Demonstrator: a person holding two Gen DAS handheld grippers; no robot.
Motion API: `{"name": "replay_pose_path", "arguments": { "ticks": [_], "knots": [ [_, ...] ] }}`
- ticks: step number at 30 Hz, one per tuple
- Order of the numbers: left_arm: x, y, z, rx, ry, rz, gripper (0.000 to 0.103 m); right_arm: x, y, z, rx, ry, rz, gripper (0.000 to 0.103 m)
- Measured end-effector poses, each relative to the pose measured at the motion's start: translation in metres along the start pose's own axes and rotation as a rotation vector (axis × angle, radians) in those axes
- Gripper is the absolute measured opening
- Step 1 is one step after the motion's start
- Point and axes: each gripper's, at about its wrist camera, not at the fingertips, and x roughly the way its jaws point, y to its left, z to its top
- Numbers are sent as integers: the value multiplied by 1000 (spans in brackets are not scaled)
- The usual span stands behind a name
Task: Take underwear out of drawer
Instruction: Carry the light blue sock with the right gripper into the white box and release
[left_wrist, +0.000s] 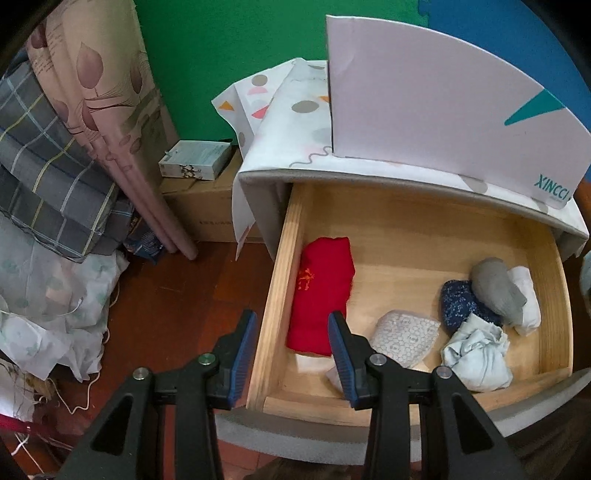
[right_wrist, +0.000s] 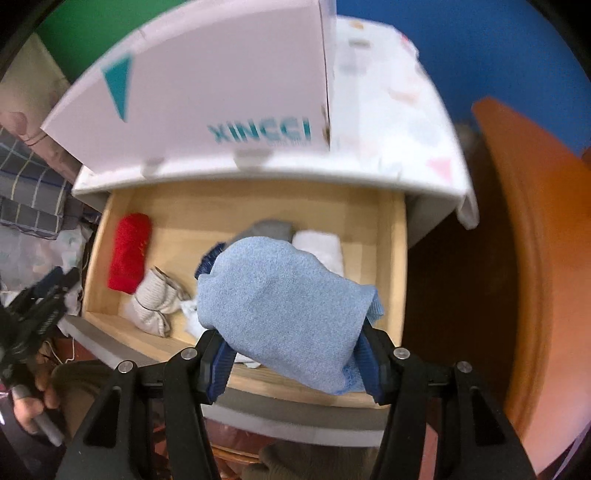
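Now the right gripper (right_wrist: 293, 354), pinching the light-blue underwear bundle (right_wrist: 284, 314), should lift it clear of the drawer (right_wrist: 391, 258) rim, left gripper (left_wrist: 291, 354) spread, empty.

Each gripper (left_wrist: 293, 325) has black plastic arms, 4 silver screws and 2 ribbed blue pads (right_wrist: 221, 360).

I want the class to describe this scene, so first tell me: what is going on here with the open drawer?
A person with a gripper in each hand is emptying a wooden drawer of folded clothing. The right gripper is shut on a light blue folded piece, held above the drawer. The left gripper is open and empty, poised over the drawer's left edge near a red folded piece. Several other rolled items remain inside.
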Motion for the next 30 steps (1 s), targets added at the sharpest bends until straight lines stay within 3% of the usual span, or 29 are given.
{"name": "replay_pose_path", "arguments": {
  "ticks": [5, 16, 21, 30],
  "knots": [
    [3, 4, 0, -15, 9, -6, 41, -51, 5, 19, -36, -78, -5, 54],
    [2, 9, -1, -32, 0, -11, 41, -109, 31, 81, -86, -200, -26, 54],
    [2, 14, -2, -55, -4, -21, 41, -107, 46, 115, -84, -216, -21, 54],
    [0, 18, -2, -73, -17, -32, 41, -70, 74, 158, -101, -163, -45, 54]
  ]
}}
